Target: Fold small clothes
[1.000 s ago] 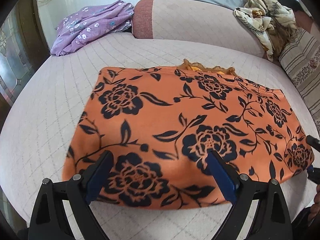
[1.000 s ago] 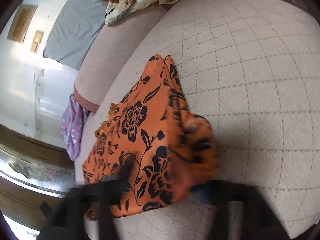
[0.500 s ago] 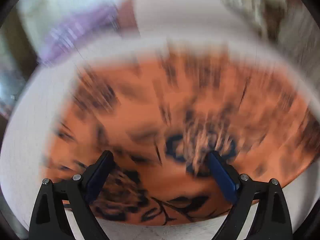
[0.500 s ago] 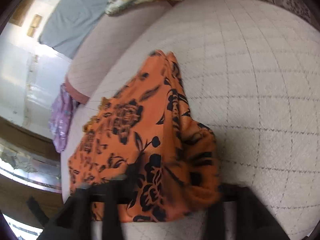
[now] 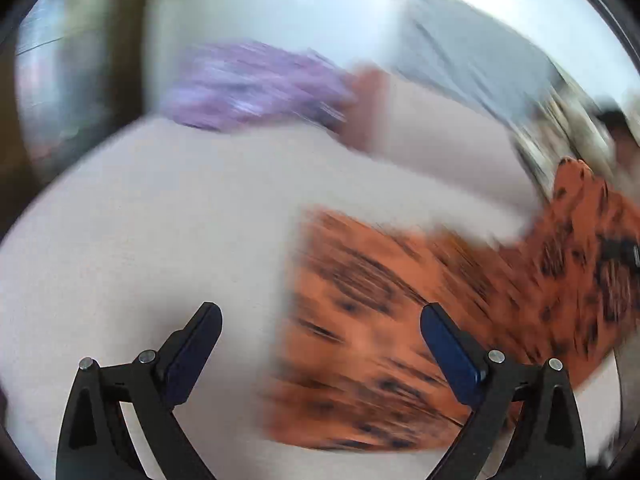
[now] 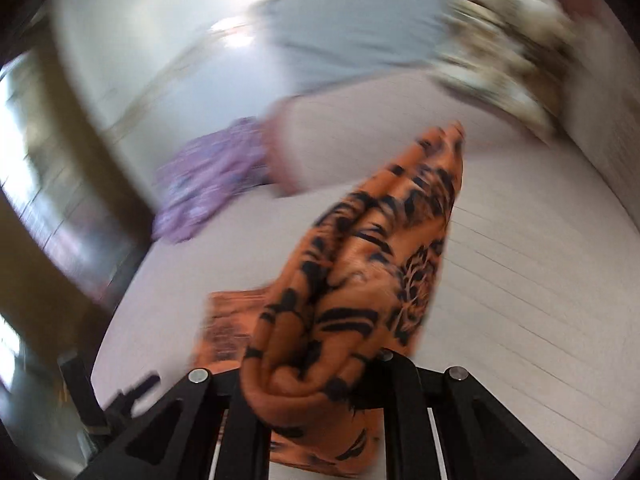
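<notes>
Clamping a bunched edge of the orange floral cloth (image 6: 360,280), the right hand-held gripper (image 6: 316,392) has its jaws drawn close together, having just been closing, with the fabric pinched between them. From that grip the cloth rises away from the camera in a long gathered fold, its far tip reaching toward the pale cushion back, while a flatter part of it lies on the cream quilted sofa seat (image 6: 540,280) to the lower left of the fold.

In the left wrist view the left hand-held gripper (image 5: 320,336) stands wide and released, with nothing between its blue-padded fingers (image 5: 448,344). Its left finger is over bare seat; its right finger is over the orange cloth (image 5: 380,320), which spreads across the seat on the right half of the picture and lifts up at the far right edge. Whether that finger touches the fabric cannot be told through the blur.

A purple flowered garment (image 5: 256,84) lies at the far left end of the seat, well apart from the orange cloth.
</notes>
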Tool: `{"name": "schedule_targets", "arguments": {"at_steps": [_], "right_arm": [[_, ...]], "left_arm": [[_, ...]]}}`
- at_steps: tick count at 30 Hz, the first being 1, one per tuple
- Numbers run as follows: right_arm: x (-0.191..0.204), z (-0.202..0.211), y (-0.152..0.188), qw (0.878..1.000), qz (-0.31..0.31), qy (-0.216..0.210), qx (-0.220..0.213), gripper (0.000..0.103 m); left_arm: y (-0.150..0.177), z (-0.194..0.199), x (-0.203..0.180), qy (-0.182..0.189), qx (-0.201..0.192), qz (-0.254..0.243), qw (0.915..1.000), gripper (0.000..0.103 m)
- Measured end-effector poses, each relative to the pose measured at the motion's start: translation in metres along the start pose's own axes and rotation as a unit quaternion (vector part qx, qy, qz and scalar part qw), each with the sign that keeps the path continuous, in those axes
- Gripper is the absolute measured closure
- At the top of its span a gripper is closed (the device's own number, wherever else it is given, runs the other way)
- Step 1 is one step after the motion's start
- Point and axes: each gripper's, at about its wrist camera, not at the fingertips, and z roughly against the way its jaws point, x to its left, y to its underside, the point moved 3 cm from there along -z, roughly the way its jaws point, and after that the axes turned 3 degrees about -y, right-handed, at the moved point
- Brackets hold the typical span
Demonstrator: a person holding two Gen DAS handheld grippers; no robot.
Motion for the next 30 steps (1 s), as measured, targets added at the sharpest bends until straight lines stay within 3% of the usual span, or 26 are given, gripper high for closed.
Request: {"name": "schedule_targets", "arguments": {"at_steps": [2, 4, 7, 10, 14, 17, 20, 21, 22, 23, 25, 28, 30], "right_arm": [[0.059, -0.025, 0.013, 0.998, 0.055, -0.022, 0.019, 0.089], [0.096, -0.071, 0.045, 0.993, 0.084, -0.037, 0.071, 0.090], [0.100, -0.161, 0.114, 0.972, 0.097, -0.011, 0.212, 0.088], [0.098, -0.157, 0.108, 0.980, 0.054, -0.024, 0.190, 0.090], [0.119, -0.122, 0.055, 0.989, 0.050, -0.053, 0.130, 0.090], [0.135, -0.106, 0.033, 0.992, 0.046, -0.071, 0.091, 0.090], [0.146, -0.132, 0.066, 0.987, 0.055, -0.075, 0.133, 0.090], [0.149, -0.148, 0.083, 0.982, 0.062, -0.072, 0.161, 0.089], [0.141, -0.174, 0.107, 0.972, 0.066, -0.055, 0.220, 0.085], [0.138, -0.183, 0.121, 0.968, 0.067, -0.051, 0.236, 0.085], [0.140, -0.174, 0.122, 0.975, 0.078, -0.058, 0.200, 0.084], [0.144, -0.173, 0.115, 0.971, 0.083, -0.064, 0.215, 0.083], [0.148, -0.174, 0.114, 0.968, 0.094, -0.069, 0.222, 0.069]], "left_arm": [[-0.003, 0.000, 0.048, -0.036, -0.015, 0.063, 0.9973, 0.003], [0.005, -0.016, 0.086, -0.066, 0.016, 0.122, 0.9902, 0.004], [0.016, -0.035, 0.111, -0.048, 0.071, 0.186, 0.9788, 0.005], [0.012, -0.035, 0.112, -0.043, 0.063, 0.180, 0.9807, 0.005], [0.011, -0.034, 0.102, -0.023, 0.055, 0.177, 0.9825, 0.005], [0.010, -0.028, 0.106, -0.021, 0.054, 0.174, 0.9830, 0.005], [0.009, -0.025, 0.115, -0.026, 0.052, 0.194, 0.9793, 0.005], [0.011, -0.026, 0.118, -0.028, 0.056, 0.199, 0.9780, 0.005], [0.010, -0.029, 0.117, -0.029, 0.059, 0.199, 0.9778, 0.005], [0.011, -0.030, 0.117, -0.031, 0.062, 0.195, 0.9784, 0.005], [0.011, -0.029, 0.115, -0.033, 0.060, 0.189, 0.9796, 0.005], [0.010, -0.030, 0.109, -0.025, 0.059, 0.185, 0.9806, 0.005], [0.008, -0.030, 0.103, -0.011, 0.055, 0.177, 0.9826, 0.005]]}}
